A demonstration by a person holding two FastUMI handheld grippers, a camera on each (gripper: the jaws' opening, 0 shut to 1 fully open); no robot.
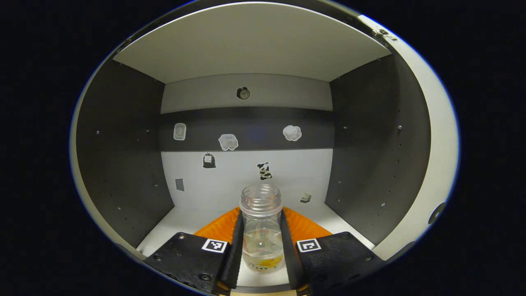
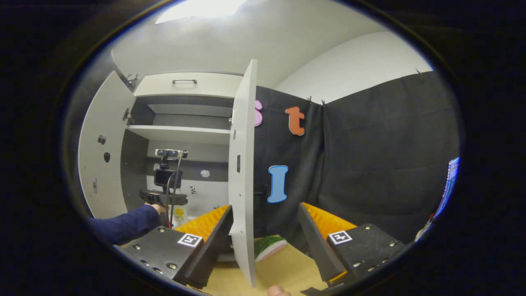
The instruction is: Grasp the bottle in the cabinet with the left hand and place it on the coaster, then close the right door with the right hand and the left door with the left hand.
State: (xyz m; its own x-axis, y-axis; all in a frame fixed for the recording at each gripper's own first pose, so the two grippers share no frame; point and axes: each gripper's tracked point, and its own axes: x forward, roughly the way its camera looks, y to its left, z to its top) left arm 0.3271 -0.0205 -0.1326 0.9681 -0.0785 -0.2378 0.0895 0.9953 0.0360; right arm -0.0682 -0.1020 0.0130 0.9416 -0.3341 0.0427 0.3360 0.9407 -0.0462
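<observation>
L gripper pinches 1 bottle; R gripper spread; 2 doors, prob open

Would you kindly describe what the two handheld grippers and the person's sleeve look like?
Both the left gripper and the right gripper have black finger blocks with square black-and-white markers, dark wedge fingers and ribbed orange backing. The sleeve is dark blue.
</observation>
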